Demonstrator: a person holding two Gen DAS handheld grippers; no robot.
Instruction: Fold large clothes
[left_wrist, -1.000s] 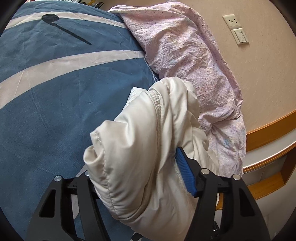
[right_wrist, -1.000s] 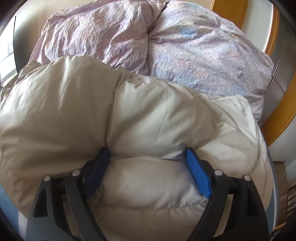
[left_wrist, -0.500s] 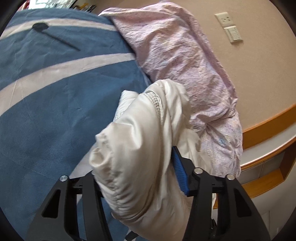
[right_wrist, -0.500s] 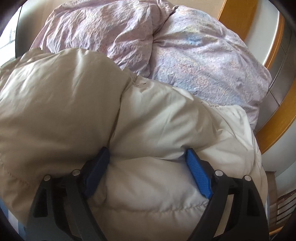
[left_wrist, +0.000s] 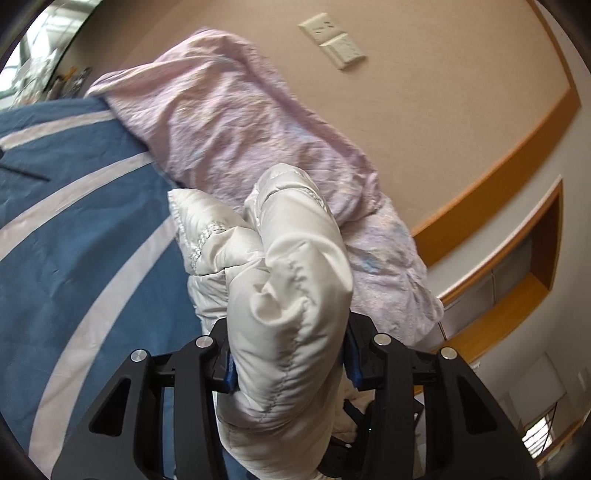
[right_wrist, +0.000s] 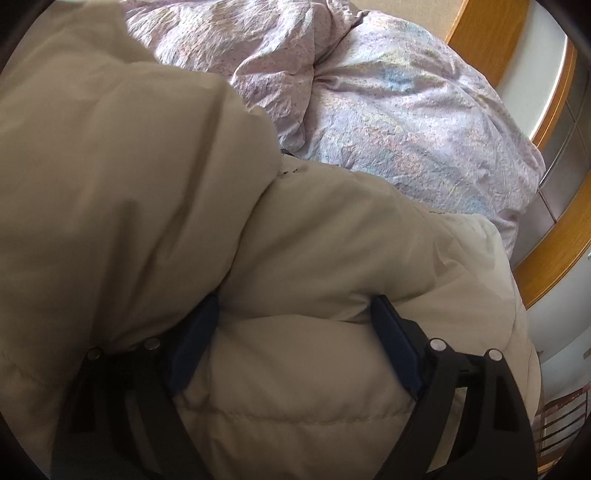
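A cream puffer jacket (left_wrist: 291, 280) is bunched up and lifted above the bed. My left gripper (left_wrist: 290, 354) is shut on a thick quilted fold of it; the fabric bulges out between and over the blue pads. In the right wrist view the same jacket (right_wrist: 147, 206) fills most of the frame. My right gripper (right_wrist: 295, 332) is shut on a fat roll of it, with the blue pads (right_wrist: 397, 343) pressing into the padding from both sides. The jacket's lower part is hidden.
A blue bedspread with white stripes (left_wrist: 74, 236) covers the bed at the left. A crumpled pink duvet (left_wrist: 236, 125) (right_wrist: 399, 110) lies along the wall. A wooden headboard ledge (left_wrist: 491, 155) and wall socket (left_wrist: 332, 40) are at the right.
My left gripper has lifted and turned toward the wall, and its jaws have squeezed closer on the jacket fold. My right gripper has kept its grip while the jacket rose to fill more of the view.
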